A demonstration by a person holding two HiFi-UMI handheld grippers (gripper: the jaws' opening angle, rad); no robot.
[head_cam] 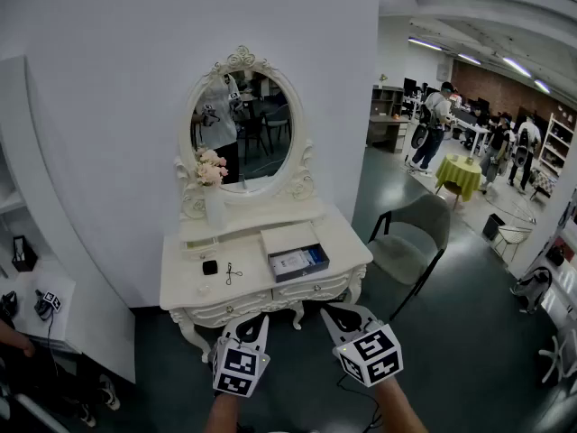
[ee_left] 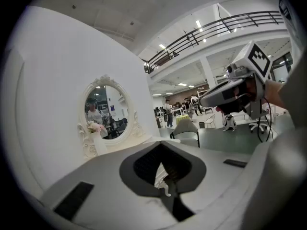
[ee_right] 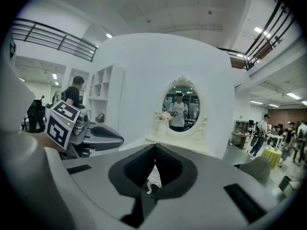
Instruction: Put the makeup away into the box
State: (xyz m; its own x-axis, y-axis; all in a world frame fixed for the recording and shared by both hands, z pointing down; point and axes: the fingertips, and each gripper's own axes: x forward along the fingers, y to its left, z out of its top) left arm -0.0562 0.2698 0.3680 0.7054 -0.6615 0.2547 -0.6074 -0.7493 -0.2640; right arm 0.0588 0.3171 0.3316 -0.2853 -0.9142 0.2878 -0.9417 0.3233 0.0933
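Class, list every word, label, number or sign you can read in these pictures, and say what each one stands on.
No text can be read in any view.
Left cube and right cube: black-and-white square patterns only, no letters or digits.
Box: white and blue contents, any print too small to read.

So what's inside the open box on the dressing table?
The box holds white and blue items, too small to identify. Anything beneath them, or behind its near wall, is hidden.
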